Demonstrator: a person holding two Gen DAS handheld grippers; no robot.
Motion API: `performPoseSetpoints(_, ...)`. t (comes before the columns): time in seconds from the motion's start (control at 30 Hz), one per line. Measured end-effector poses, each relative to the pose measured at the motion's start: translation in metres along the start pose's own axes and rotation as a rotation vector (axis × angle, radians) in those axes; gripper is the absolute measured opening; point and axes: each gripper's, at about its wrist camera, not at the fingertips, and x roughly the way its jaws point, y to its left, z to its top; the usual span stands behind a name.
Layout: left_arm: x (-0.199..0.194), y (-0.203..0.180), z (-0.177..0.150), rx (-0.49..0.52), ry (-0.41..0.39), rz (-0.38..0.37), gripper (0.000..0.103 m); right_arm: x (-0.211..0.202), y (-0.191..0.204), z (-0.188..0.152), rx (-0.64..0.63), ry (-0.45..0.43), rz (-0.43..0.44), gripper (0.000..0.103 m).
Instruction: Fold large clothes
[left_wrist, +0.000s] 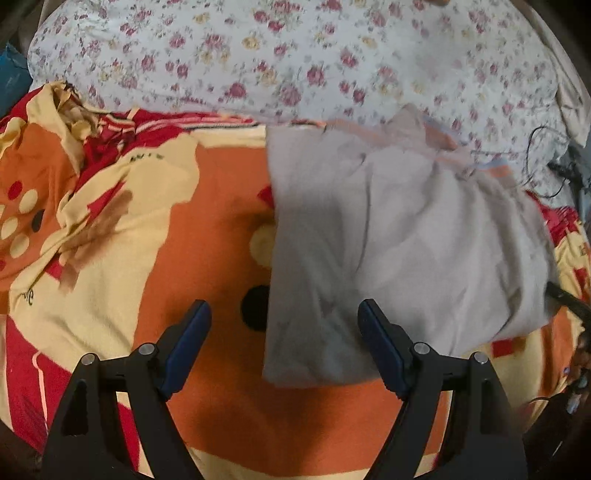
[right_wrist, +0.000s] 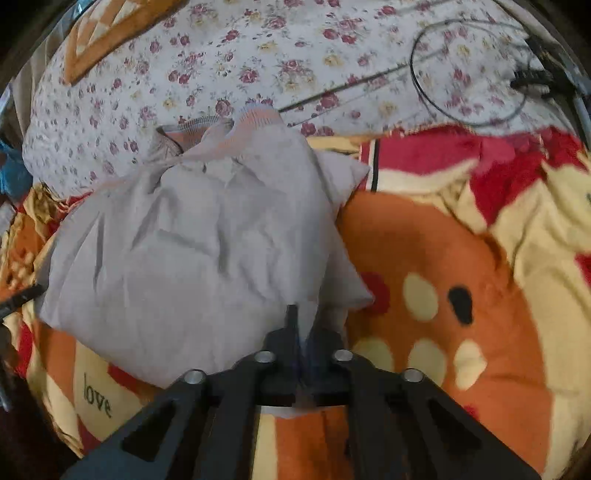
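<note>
Right gripper (right_wrist: 301, 332) has its jaws pinched together on the near edge of the grey garment (right_wrist: 192, 251), cloth bunched between the tips. The garment lies rumpled on the orange blanket (right_wrist: 443, 258), stretching ahead and to the left of those jaws, its striped hem up by the flowered sheet (right_wrist: 295, 55). Left gripper (left_wrist: 284, 314) hangs with jaws wide apart, the garment's near corner (left_wrist: 306, 350) between and just beyond its tips. Best now, I'd say: close the left on that corner, then lift both edges level so the fold lands flat.
</note>
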Motion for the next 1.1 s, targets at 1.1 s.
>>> performPoseSetpoints(1.1, 0.022, -0.009, 0.021, -0.019, -0.055, 0.066, 0.082, 0.092, 0.192, 0.100, -0.229, -0.021, 0.052, 0.031)
